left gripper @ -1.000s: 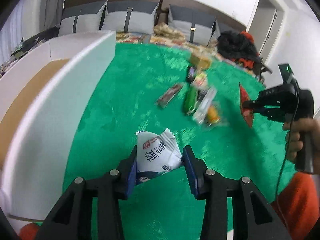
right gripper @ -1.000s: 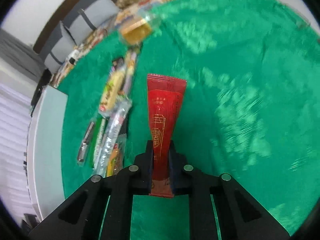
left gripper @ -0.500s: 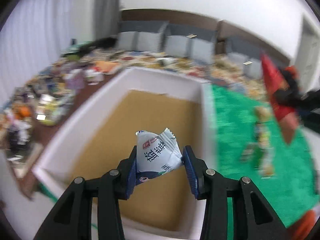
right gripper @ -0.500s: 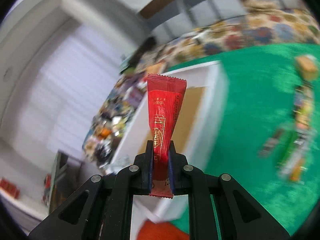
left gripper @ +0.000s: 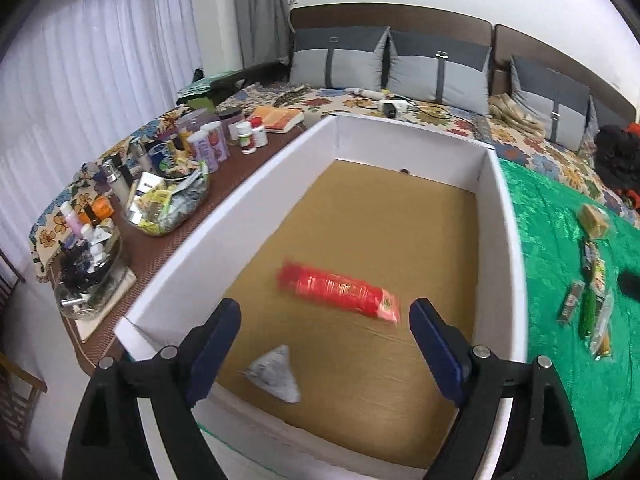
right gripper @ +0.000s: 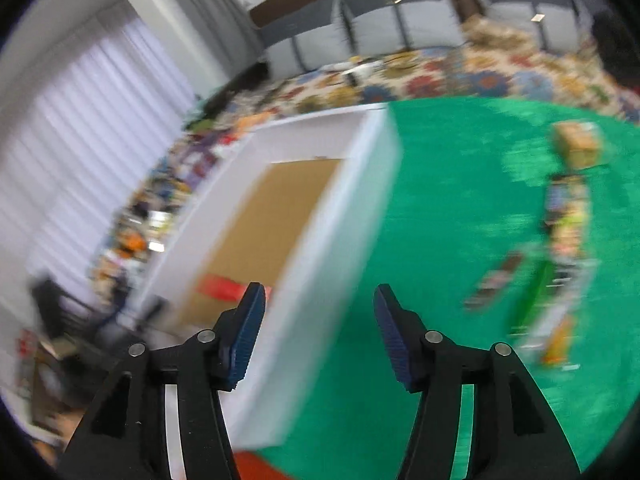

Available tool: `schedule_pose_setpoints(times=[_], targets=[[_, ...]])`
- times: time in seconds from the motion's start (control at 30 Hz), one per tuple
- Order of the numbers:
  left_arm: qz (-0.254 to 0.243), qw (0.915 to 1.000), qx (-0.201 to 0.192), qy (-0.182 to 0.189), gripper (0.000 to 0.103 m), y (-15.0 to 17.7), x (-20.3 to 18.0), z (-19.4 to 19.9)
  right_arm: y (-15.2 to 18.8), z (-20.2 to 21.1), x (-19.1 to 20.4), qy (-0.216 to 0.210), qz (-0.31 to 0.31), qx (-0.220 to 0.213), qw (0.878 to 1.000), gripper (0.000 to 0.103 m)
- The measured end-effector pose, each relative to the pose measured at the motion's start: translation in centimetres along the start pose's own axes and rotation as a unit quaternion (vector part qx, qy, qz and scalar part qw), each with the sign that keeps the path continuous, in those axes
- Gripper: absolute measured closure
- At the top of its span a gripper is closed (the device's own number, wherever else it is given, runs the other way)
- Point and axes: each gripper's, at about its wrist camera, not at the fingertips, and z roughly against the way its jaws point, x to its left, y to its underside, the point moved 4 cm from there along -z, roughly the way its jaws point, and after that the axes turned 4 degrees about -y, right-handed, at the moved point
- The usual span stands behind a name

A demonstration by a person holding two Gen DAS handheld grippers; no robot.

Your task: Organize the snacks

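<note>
A white box (left gripper: 508, 216) with a brown cardboard floor fills the left wrist view. Inside it lie a blurred red snack packet (left gripper: 340, 292) and a small white triangular packet (left gripper: 276, 372). My left gripper (left gripper: 324, 340) hangs above the box's near end, its jaws opening, with nothing between them. In the blurred right wrist view my right gripper (right gripper: 318, 328) is over the box's wall (right gripper: 336, 240), jaws opening and nothing between them; the red packet (right gripper: 224, 290) shows inside the box. Several loose snacks (left gripper: 592, 292) lie on the green cloth (left gripper: 560, 360), right of the box.
A brown side table (left gripper: 224, 200) left of the box carries bottles (left gripper: 208, 144), jars and a clear bag of sachets (left gripper: 168, 208). Behind it is a bed with a floral cover (left gripper: 452, 112) and grey pillows. A tan boxed snack (right gripper: 576, 144) sits at the far end of the snack row.
Both grippers swung from the green cloth over to the white box and opened. The white triangular packet and the red packet left the jaws and now lie inside the box.
</note>
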Motion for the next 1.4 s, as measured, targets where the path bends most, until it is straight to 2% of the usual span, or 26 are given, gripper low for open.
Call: schedule_pose_setpoints(times=[0.13, 0.23, 0.27, 0.33, 0.4, 0.47, 0.53, 0.6, 0.67, 0.77, 1.1, 1.17, 1.2, 1.23, 1.27, 1.33, 1.4], targets=[[-0.022, 0.9995, -0.02, 0.012, 0.013, 0.8, -3.9, 1.4, 4.4, 1.4, -8.1, 0.1, 0.03, 0.014, 0.994, 0.037], [-0.05, 0.9978, -0.009, 0.042, 0.013, 2.0, -7.4, 1.1, 9.2, 3.5, -15.0, 0.176, 0.047, 0.027, 0.983, 0.038], [-0.073, 0.9967, -0.002, 0.035, 0.013, 2.6, -8.9, 0.8, 10.6, 4.5, -17.1, 0.198, 0.051, 0.027, 0.978, 0.038], [-0.108, 0.9941, -0.015, -0.006, 0.013, 2.7, -10.3, 1.1, 13.0, 6.8, -20.1, 0.226, 0.052, 0.021, 0.972, 0.038], [-0.106, 0.9932, -0.028, -0.038, 0.013, 2.8, -10.7, 1.2, 15.4, 9.4, -22.9, 0.247, 0.044, 0.007, 0.968, 0.038], [-0.103, 0.9936, -0.019, -0.044, 0.013, 3.2, -11.0, 0.8, 16.8, 11.4, -24.3, 0.258, 0.041, -0.01, 0.965, 0.038], [-0.112, 0.9921, -0.025, -0.052, 0.012, 3.3, -11.2, 0.8, 18.4, 12.6, -24.8, 0.263, 0.039, -0.026, 0.964, 0.037], [-0.117, 0.9913, -0.024, -0.055, 0.012, 3.4, -11.3, 1.0, 19.3, 13.2, -25.7, 0.256, 0.01, -0.028, 0.966, 0.037], [-0.112, 0.9924, -0.019, -0.047, 0.012, 3.7, -11.4, 1.4, 18.8, 13.8, -25.5, 0.242, -0.005, -0.044, 0.969, 0.037], [-0.116, 0.9917, -0.024, -0.05, 0.011, 4.4, -11.8, 2.0, 18.1, 14.4, -24.9, 0.245, 0.0, -0.066, 0.967, 0.037], [-0.117, 0.9919, -0.019, -0.045, 0.01, 4.7, -11.9, 2.7, 18.9, 13.5, -26.0, 0.228, -0.03, -0.046, 0.972, 0.037], [-0.116, 0.99, -0.045, -0.067, 0.01, 4.3, -11.9, 3.8, 19.1, 13.3, -26.6, 0.227, -0.042, -0.04, 0.972, 0.037], [-0.112, 0.9881, -0.068, -0.081, 0.01, 4.2, -11.9, 4.7, 19.1, 13.3, -26.8, 0.227, -0.048, -0.039, 0.972, 0.037], [-0.104, 0.9843, -0.106, -0.095, 0.01, 3.9, -12.2, 6.6, 19.2, 13.3, -27.0, 0.226, -0.054, -0.038, 0.972, 0.037], [-0.1, 0.9828, -0.122, -0.096, 0.006, 3.7, -12.4, 7.6, 19.2, 13.4, -27.3, 0.224, -0.061, -0.038, 0.972, 0.037], [-0.092, 0.982, -0.15, -0.069, 0.001, 3.4, -13.5, 10.2, 19.3, 13.4, -27.5, 0.222, -0.067, -0.039, 0.972, 0.037], [-0.091, 0.9837, -0.154, -0.019, 0.001, 3.7, -15.3, 12.2, 19.1, 13.4, -27.5, 0.222, -0.066, -0.039, 0.972, 0.037]])
